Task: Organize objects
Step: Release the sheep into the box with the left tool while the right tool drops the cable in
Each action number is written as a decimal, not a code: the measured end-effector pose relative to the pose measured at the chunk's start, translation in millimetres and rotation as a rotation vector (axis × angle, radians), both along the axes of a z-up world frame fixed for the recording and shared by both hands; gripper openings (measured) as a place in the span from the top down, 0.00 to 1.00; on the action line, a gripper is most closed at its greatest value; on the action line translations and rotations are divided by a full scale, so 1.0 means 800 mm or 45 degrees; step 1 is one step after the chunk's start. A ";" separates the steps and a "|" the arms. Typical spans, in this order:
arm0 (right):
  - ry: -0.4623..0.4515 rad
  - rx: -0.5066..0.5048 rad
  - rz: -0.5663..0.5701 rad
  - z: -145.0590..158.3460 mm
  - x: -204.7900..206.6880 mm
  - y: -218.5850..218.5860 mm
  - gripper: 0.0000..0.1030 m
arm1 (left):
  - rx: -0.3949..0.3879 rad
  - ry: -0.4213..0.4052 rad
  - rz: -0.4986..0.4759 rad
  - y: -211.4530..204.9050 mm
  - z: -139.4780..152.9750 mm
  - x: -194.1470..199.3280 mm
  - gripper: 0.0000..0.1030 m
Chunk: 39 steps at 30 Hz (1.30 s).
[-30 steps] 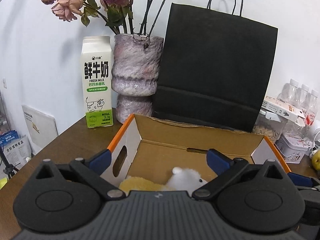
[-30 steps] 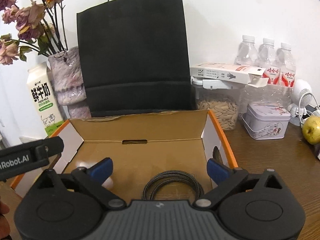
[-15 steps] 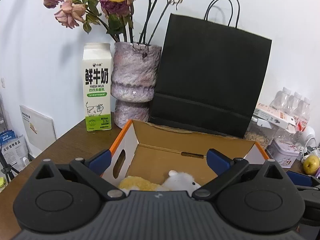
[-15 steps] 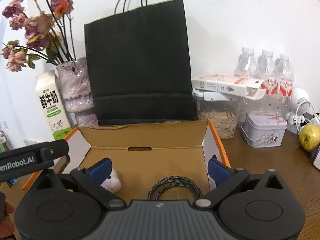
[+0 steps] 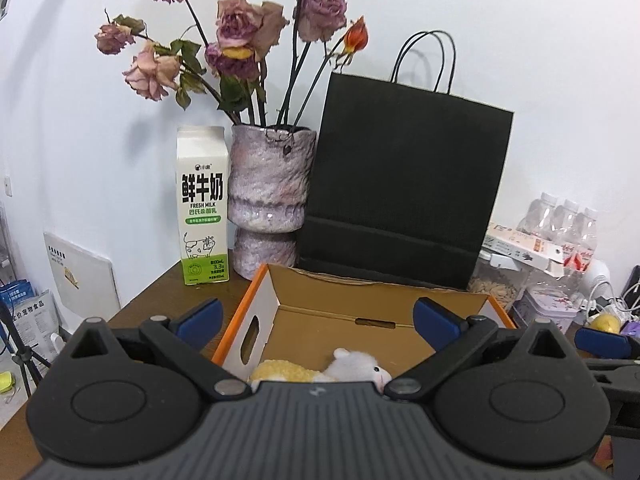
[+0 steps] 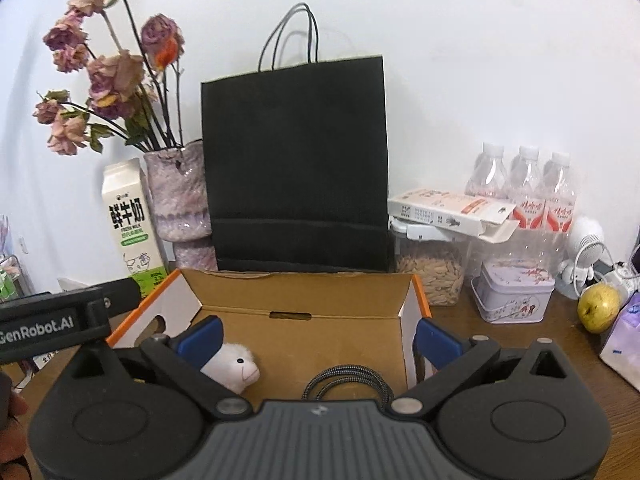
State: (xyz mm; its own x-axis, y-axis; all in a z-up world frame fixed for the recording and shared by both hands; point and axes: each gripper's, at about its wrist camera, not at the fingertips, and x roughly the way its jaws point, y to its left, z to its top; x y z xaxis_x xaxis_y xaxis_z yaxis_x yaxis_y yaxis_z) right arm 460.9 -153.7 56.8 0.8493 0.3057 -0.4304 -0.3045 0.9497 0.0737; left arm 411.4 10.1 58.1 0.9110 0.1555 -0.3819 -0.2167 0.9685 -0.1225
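Observation:
An open cardboard box [image 5: 362, 294] [image 6: 304, 288] with orange edges sits on the brown table. Inside lie a plush sheep [image 5: 352, 368] [image 6: 234, 362] with a white head and yellow body, and a coiled braided cable [image 6: 346, 378]. My left gripper [image 5: 318, 318] hangs open above the box's near left part, nothing between its blue-tipped fingers. My right gripper [image 6: 318, 334] is open too, over the box's near side, with the sheep behind its left finger and the cable below.
Behind the box stand a black paper bag [image 5: 404, 184] [image 6: 296, 164], a vase of dried roses [image 5: 270, 200] and a milk carton [image 5: 203, 208]. At right are a seed jar [image 6: 434, 268], a tin [image 6: 514, 298], water bottles [image 6: 524, 188] and an apple [image 6: 598, 308].
Both grippers have risen and drawn back from the box, so more of the wall, bag and flowers shows. The sheep and cable lie where they were.

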 end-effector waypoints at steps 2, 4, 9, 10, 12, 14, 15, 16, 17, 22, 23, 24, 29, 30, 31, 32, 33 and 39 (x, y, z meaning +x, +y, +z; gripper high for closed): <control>-0.011 -0.002 0.003 0.003 -0.008 -0.002 0.00 | 0.004 -0.002 -0.008 0.000 0.003 -0.008 0.00; -0.020 -0.004 0.005 0.006 -0.015 -0.004 0.00 | 0.001 -0.008 -0.017 0.000 0.007 -0.016 0.00; -0.039 -0.012 0.005 0.011 -0.031 -0.011 0.00 | 0.011 -0.027 -0.022 0.003 0.018 -0.038 0.00; -0.043 -0.013 0.007 0.012 -0.036 -0.013 0.00 | 0.014 -0.029 -0.024 0.004 0.020 -0.043 0.00; -0.053 -0.016 0.011 0.015 -0.046 -0.015 0.00 | 0.019 -0.035 -0.030 0.005 0.024 -0.054 0.00; -0.065 -0.022 0.014 0.018 -0.056 -0.018 0.00 | 0.026 -0.038 -0.033 0.006 0.026 -0.063 0.00; -0.070 -0.025 0.015 0.019 -0.062 -0.019 0.00 | 0.032 -0.040 -0.034 0.006 0.027 -0.068 0.00; -0.074 -0.027 0.016 0.020 -0.067 -0.020 0.00 | 0.038 -0.041 -0.035 0.005 0.027 -0.073 0.00; -0.077 -0.028 0.018 0.020 -0.071 -0.022 0.00 | 0.044 -0.042 -0.038 0.005 0.028 -0.078 0.00; -0.092 -0.027 0.016 0.025 -0.096 -0.032 0.00 | 0.059 -0.055 -0.050 0.007 0.032 -0.105 0.00; -0.095 -0.024 0.014 0.026 -0.102 -0.035 0.00 | 0.062 -0.060 -0.050 0.007 0.034 -0.111 0.00; -0.099 -0.020 0.012 0.028 -0.107 -0.038 0.00 | 0.063 -0.064 -0.050 0.007 0.035 -0.116 0.00; -0.116 -0.006 0.000 0.034 -0.131 -0.050 0.00 | 0.077 -0.059 -0.079 0.002 0.036 -0.145 0.00; -0.120 -0.004 0.000 0.035 -0.137 -0.052 0.00 | 0.081 -0.062 -0.083 0.000 0.035 -0.151 0.00; -0.125 -0.004 0.001 0.037 -0.144 -0.053 0.00 | 0.083 -0.064 -0.085 -0.001 0.035 -0.158 0.00; -0.130 -0.006 0.000 0.038 -0.150 -0.054 0.00 | 0.083 -0.064 -0.088 -0.001 0.034 -0.165 0.00; -0.136 -0.008 0.001 0.039 -0.156 -0.054 0.00 | 0.080 -0.061 -0.093 -0.001 0.032 -0.171 0.00; -0.153 -0.010 0.012 0.039 -0.192 -0.055 0.00 | 0.081 -0.045 -0.100 -0.001 0.027 -0.203 0.00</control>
State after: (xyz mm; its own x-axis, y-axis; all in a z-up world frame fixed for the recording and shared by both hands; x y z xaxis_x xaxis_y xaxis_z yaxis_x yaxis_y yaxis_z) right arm 307.2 -198.0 88.4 0.8921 0.3108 -0.3279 -0.3194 0.9472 0.0286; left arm 249.0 9.3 79.8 0.9342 0.1060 -0.3407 -0.1362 0.9885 -0.0661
